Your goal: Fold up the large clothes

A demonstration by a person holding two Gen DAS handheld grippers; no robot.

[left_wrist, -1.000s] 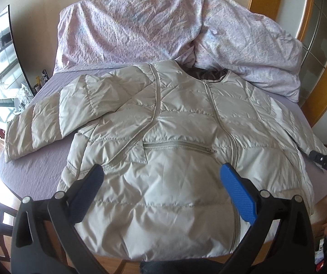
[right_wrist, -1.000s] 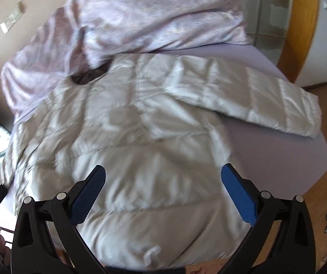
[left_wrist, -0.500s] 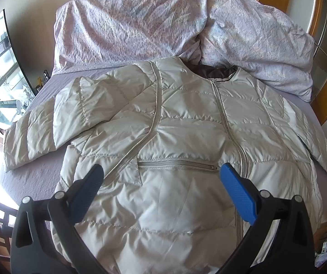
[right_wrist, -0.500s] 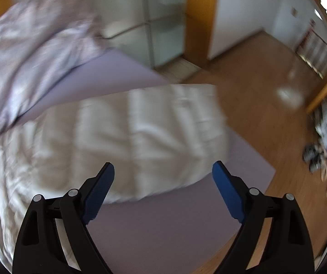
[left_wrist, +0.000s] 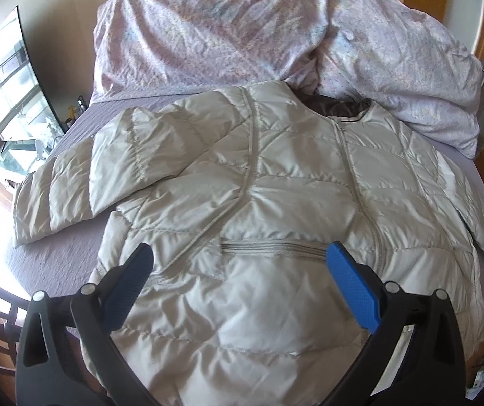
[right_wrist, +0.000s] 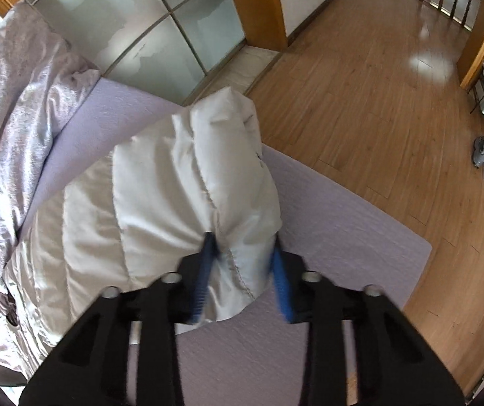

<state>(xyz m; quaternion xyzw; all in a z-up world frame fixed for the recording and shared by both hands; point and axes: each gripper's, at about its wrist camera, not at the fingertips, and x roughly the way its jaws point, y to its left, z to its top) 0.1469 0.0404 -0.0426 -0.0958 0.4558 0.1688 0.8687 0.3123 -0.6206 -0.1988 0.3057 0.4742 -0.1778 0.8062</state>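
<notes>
beige jacket (left_wrist: 275, 203), lilac sheet (right_wrist: 326, 223)

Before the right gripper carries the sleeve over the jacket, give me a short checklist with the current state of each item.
1. Right gripper closed on the sleeve: ok, jaws have just been closing, cuff end bunched between the pads.
2. Left gripper free: ok, open above the jacket, nothing between its fingers.
3. Jacket spread flat on the bed: ok, front up, zipped.
4. Other sleeve laid out: ok, lies on the sheet.
5. Grip firm enough to lift: cannot tell.
</notes>
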